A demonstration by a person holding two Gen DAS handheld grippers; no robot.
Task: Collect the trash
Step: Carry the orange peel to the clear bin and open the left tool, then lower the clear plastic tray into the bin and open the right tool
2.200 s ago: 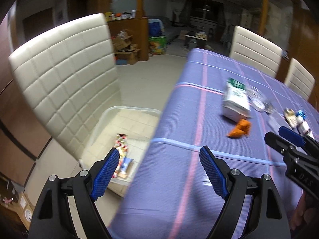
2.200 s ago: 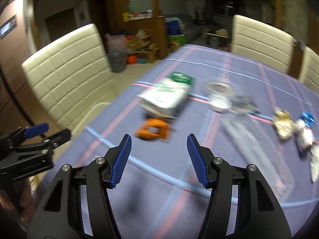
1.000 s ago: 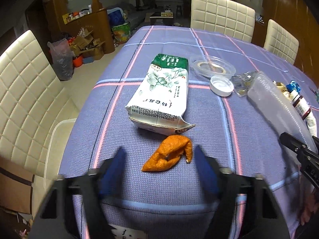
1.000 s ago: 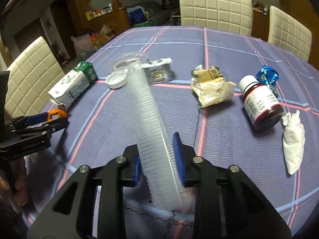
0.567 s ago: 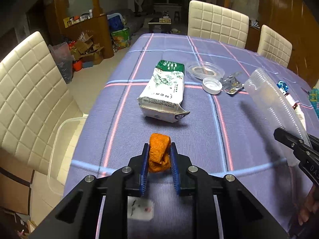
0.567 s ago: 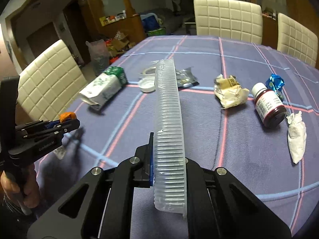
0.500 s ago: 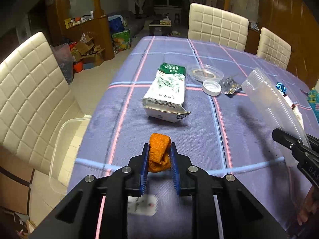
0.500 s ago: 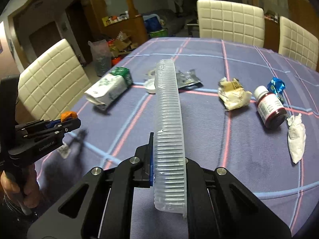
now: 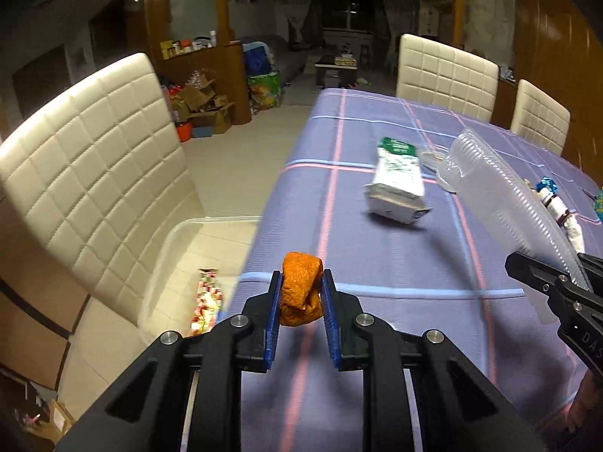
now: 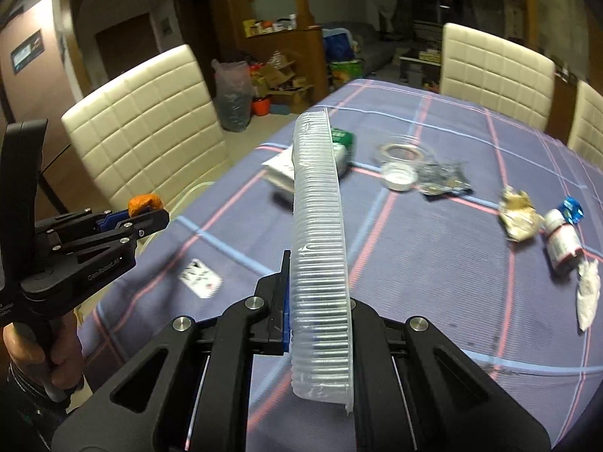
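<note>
While both grippers were loaded, the main risk lay in the drop. The left gripper (image 9: 300,298) was closed on the orange peel (image 9: 301,289), its blue pads pinching the scrap on both sides, and it hung above the table edge (image 9: 260,248) beside the clear plastic bin (image 9: 171,233) on the chair seat. That bin showed only partly past the tablecloth, with a coloured wrapper (image 9: 206,297) already inside. If the peel were let go from this spot it would likely fall on the cloth or catch the bin's near rim.

The right gripper (image 10: 320,312) was clamped on the ribbed clear tray (image 10: 318,233), gripped at one end and standing on edge. In my judgement, so long and thin a piece held at its end could twist or slip from the pads, or sweep the green-topped packet (image 9: 397,179) when swung toward the bin.

Compared with half a second earlier, the left wrist view had turned toward the chair, bringing the bin and wrapper into sight; both holds were unchanged. Left on the table were a bottle (image 10: 563,239), a crumpled wrapper (image 10: 520,214), a white tissue (image 10: 588,293) and a small lid (image 10: 399,177).
</note>
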